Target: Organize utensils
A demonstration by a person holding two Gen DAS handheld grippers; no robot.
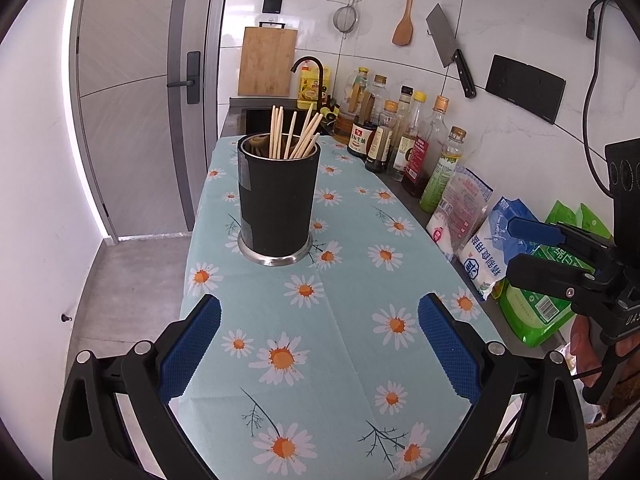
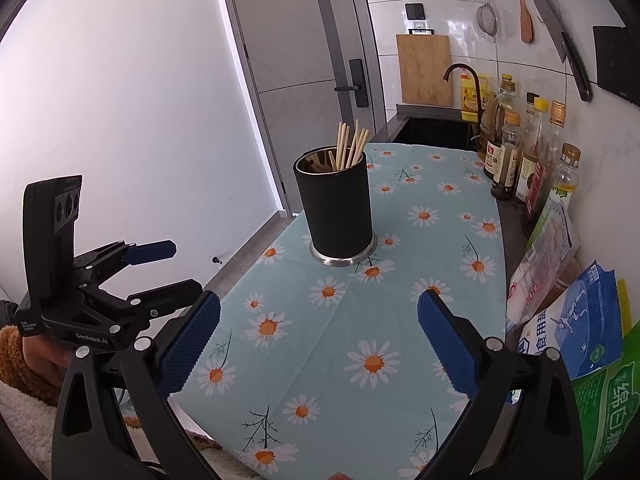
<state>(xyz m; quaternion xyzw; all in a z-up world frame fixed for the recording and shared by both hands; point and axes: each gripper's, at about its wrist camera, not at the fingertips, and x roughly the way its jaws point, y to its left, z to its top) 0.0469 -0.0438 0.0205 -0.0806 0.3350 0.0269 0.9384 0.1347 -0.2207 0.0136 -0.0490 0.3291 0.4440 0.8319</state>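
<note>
A black cylindrical utensil holder (image 1: pixel 278 202) (image 2: pixel 339 210) with a steel base stands upright on the daisy-print tablecloth (image 1: pixel 344 320) (image 2: pixel 340 332). Several wooden chopsticks (image 1: pixel 294 134) (image 2: pixel 350 145) stick up out of it. My left gripper (image 1: pixel 320 344) is open and holds nothing; it hovers over the near part of the cloth, well short of the holder. My right gripper (image 2: pixel 319 342) is open too and holds nothing, at about the same distance. Each gripper shows in the other's view: the right gripper (image 1: pixel 528 246) at the right edge, the left gripper (image 2: pixel 176 268) at the left.
Sauce and oil bottles (image 1: pixel 400 140) (image 2: pixel 524 160) line the right wall, with bags of salt and sugar (image 1: pixel 496 248) (image 2: pixel 576 320) nearer. Behind the cloth lies a sink (image 2: pixel 436 130) with a dark tap (image 1: pixel 308 66). A cleaver (image 1: pixel 450 50), a spatula, a strainer and a cutting board (image 1: pixel 267 62) are against the tiles.
</note>
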